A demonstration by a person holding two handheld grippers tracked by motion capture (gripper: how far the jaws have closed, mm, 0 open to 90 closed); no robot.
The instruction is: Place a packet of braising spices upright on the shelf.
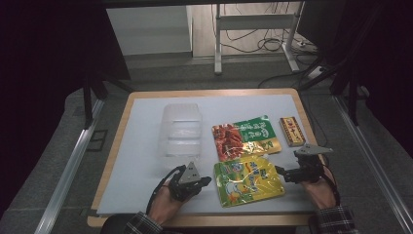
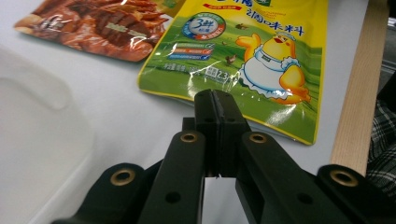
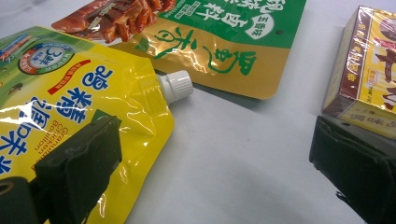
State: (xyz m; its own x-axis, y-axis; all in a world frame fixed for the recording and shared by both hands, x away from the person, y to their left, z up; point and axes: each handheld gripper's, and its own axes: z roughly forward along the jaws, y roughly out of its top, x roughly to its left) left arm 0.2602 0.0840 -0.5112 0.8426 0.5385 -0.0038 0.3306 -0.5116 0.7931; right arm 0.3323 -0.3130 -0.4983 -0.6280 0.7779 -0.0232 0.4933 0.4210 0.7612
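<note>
A yellow spouted pouch with a cartoon chick lies flat at the front of the white mat. Just left of its edge, my left gripper points toward the pouch. Its jaws are shut with nothing between them. At the pouch's right corner, my right gripper stands open. One pad hangs over the yellow pouch below its white cap; the other pad is beside a small box.
A red and green snack pouch lies behind the yellow one. The small red and yellow box sits at the right. A clear plastic container stands at the middle left. The wooden table edge runs close by the person's sleeve.
</note>
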